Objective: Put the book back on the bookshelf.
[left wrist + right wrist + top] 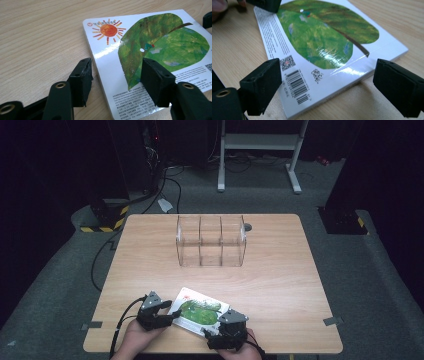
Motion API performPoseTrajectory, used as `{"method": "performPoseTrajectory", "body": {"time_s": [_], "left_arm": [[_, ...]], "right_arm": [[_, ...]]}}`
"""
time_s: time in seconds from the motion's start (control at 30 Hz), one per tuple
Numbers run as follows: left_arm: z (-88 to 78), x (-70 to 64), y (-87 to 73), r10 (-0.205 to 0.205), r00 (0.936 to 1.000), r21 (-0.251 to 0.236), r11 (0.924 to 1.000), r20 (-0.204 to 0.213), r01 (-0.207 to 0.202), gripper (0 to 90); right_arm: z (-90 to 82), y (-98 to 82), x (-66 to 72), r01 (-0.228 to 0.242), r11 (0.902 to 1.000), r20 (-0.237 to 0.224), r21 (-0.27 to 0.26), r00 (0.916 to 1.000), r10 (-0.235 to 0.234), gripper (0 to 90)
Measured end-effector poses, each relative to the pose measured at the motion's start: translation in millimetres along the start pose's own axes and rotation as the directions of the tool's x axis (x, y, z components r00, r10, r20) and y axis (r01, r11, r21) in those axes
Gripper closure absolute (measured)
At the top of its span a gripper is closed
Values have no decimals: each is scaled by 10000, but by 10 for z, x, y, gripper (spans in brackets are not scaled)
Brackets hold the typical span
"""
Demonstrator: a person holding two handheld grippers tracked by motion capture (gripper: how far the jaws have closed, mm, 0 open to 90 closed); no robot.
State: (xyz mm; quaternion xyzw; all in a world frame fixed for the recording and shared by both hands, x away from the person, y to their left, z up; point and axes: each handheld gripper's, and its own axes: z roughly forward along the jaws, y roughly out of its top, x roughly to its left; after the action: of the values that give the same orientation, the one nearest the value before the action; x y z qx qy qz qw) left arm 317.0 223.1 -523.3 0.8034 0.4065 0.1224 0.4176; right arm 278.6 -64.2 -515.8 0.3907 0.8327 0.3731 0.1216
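Lying flat at the lower centre of the table (280, 270), the book (200, 312) is flanked: the left gripper (165, 312) is held apart over its left edge, the right gripper (215, 332) spread wide around its lower right corner.

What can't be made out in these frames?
- Book: near corners covered by both grippers in the high view.
- Book's small print: too fine to read in the left gripper view.
- Clear organizer: contents of its compartments too small to tell.
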Motion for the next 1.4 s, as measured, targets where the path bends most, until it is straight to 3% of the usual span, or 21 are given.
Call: {"method": "performPoseTrajectory", "body": {"time_s": [0.43, 0.63, 0.83, 1.0, 1.07, 1.13, 1.4], "left_arm": [[0, 2, -1, 0, 10000, 0, 10000, 86, 0, 426], [3, -7, -2, 7, 9999, 7, 10000, 154, -7, 424], [9, -12, -4, -18, 9999, 2, 10000, 141, 18, 416], [23, -33, 0, -18, 9997, 21, 10000, 230, 18, 412], [29, -38, 1, 23, 9997, -1, 10000, 242, -23, 412], [41, -51, 4, 32, 9994, 20, 10000, 352, -33, 414], [80, -109, 26, 70, 9986, 77, 9999, 523, -74, 418]], "right_arm": [[17, -52, 73, 778, 9966, 100, 265, 9969, -781, 75], [42, -41, 17, 569, 9978, 50, 343, 9984, -571, 76], [34, -21, -83, 350, 9989, 423, 301, 9984, -363, 89], [28, -12, -198, -125, 9995, 624, 294, 9980, 106, 105], [28, -6, -236, 18, 9996, 675, 265, 9977, -36, 107], [15, 1, -296, -271, 9994, 923, 213, 9954, 251, 123], [-5, -3, -491, -577, 9983, 1229, 101, 9908, 561, 153]]}}
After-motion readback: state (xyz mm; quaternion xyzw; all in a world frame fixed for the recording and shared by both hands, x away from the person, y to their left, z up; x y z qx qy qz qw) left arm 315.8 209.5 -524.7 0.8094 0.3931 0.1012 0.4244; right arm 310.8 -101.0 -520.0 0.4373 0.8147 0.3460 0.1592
